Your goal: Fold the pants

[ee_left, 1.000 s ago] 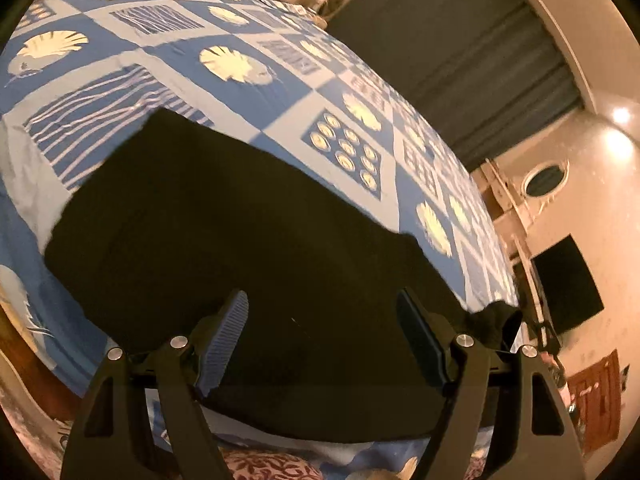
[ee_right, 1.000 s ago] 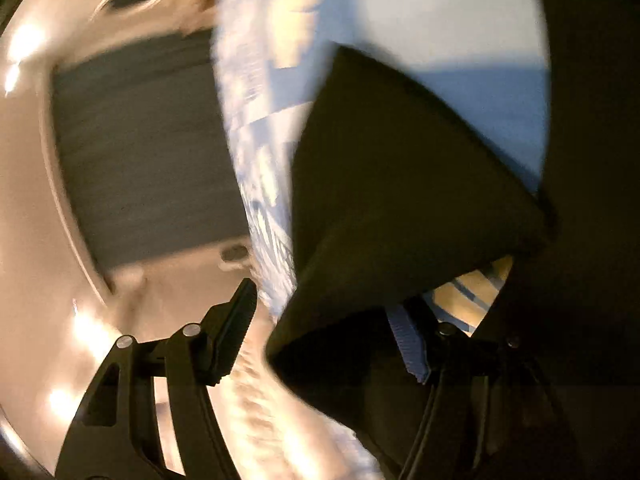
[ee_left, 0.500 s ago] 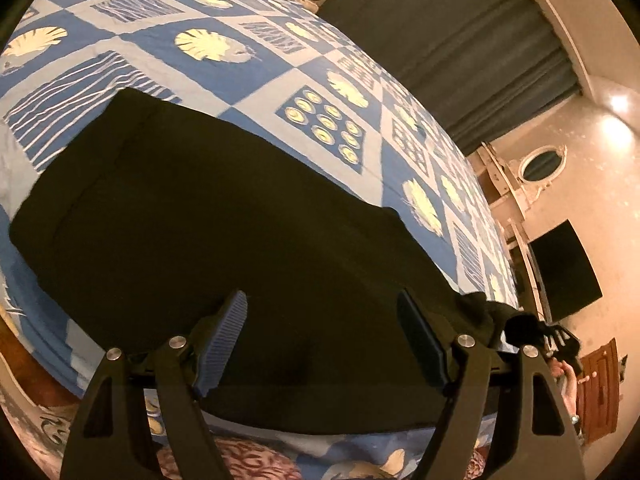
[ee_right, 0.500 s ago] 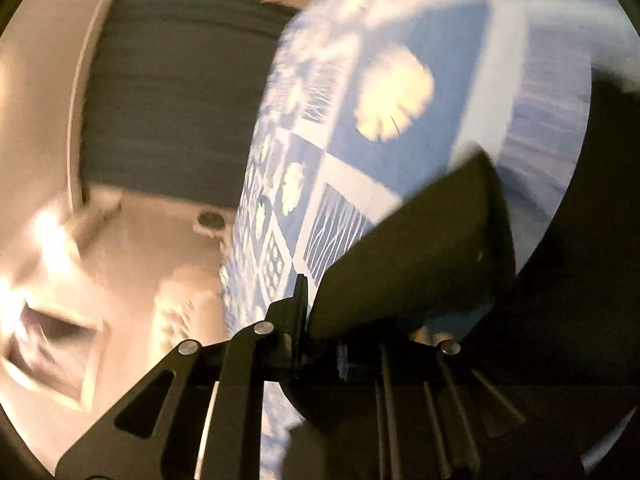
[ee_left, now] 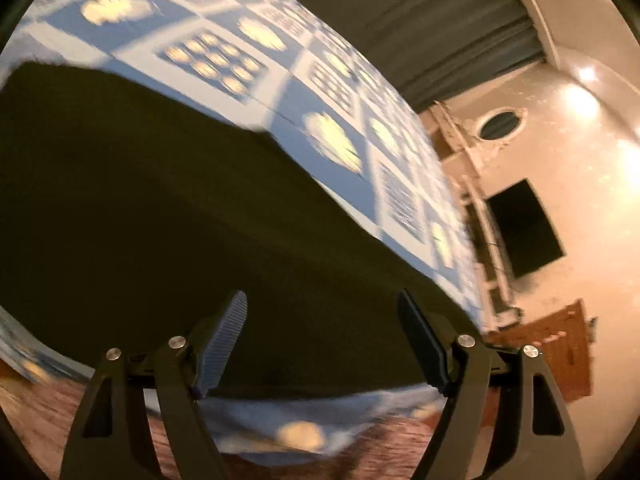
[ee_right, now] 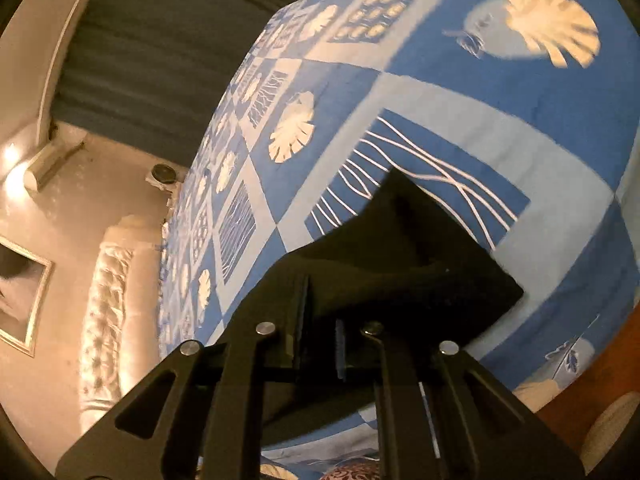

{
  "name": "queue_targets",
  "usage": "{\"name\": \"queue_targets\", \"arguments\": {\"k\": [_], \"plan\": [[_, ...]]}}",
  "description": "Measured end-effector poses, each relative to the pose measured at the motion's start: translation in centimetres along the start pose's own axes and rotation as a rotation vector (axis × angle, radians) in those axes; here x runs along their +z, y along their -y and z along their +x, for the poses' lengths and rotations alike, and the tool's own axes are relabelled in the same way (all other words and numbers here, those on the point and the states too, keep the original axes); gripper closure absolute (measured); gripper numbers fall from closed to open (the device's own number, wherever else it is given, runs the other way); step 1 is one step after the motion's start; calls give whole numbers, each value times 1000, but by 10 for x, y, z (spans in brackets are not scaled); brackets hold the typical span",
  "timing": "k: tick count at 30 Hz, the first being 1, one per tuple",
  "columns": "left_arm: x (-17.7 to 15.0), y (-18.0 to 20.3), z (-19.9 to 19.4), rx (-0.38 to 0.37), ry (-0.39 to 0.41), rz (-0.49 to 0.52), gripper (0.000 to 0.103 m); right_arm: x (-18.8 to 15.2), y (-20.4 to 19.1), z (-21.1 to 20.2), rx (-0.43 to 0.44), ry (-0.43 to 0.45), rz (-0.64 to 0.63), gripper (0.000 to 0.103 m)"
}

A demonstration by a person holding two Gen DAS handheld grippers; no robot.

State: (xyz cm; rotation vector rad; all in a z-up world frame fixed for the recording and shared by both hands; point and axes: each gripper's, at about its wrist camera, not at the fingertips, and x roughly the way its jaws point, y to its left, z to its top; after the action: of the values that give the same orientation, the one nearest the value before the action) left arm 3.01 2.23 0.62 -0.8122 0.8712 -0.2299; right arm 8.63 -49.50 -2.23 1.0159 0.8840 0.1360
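Black pants [ee_left: 168, 216] lie spread across a bed with a blue and white shell-pattern cover [ee_left: 280, 92]. In the left wrist view my left gripper [ee_left: 322, 320] hovers over the near edge of the pants, jaws wide apart with nothing between them. In the right wrist view my right gripper [ee_right: 322, 320] is shut on a corner of the black pants [ee_right: 412, 264], which hangs lifted off the bed cover [ee_right: 460, 92]. The fabric drapes over the fingers and hides the pads.
The bed's near edge runs just below both grippers, with patterned reddish floor [ee_left: 380, 448] beneath. A dark curtain [ee_left: 432, 28], a wall screen [ee_left: 524, 228] and a wooden cabinet [ee_left: 560, 352] stand past the bed's right side. A tufted headboard [ee_right: 108, 312] shows at the left.
My right gripper closed on the pants corner, rolled upright and lifted it. My left gripper, still open, swept along the pants toward their right part.
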Motion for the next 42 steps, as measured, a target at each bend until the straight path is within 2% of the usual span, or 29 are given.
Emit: {"name": "queue_targets", "arguments": {"k": [5,10,13,17,24,28,31,32,33,36,39,40,42], "plan": [[-39,45,49,-134,-96,-48,22,4,-7,0,37,13,-18,92],[-76,69,91,-214,-169,-120,22,11,-16,-6,80,29,-21,92],[-92,69,106,-243,-186,-216,22,12,-16,-6,96,30,-12,92],[-97,58,119,-230,-172,-315,22,11,-13,-5,113,29,4,92],[-100,51,124,-200,-109,-395,22,13,-7,-6,127,36,24,92],[-100,55,125,-167,-80,-386,22,14,-6,-7,139,37,31,92],[-98,54,124,-152,-36,-422,23,13,-4,-6,142,35,37,92],[-98,55,121,-149,-15,-431,33,13,-3,-6,143,33,40,92],[-96,55,119,-137,0,-428,47,12,-2,-6,144,32,41,92],[-89,55,115,-89,19,-389,72,11,-1,-6,138,30,38,92],[-88,43,117,-86,1,-442,90,9,2,-5,134,25,42,92],[-89,38,117,-91,-7,-462,92,8,3,-5,134,23,42,92],[-89,40,113,-70,-6,-434,95,6,5,-7,124,19,32,92]]}}
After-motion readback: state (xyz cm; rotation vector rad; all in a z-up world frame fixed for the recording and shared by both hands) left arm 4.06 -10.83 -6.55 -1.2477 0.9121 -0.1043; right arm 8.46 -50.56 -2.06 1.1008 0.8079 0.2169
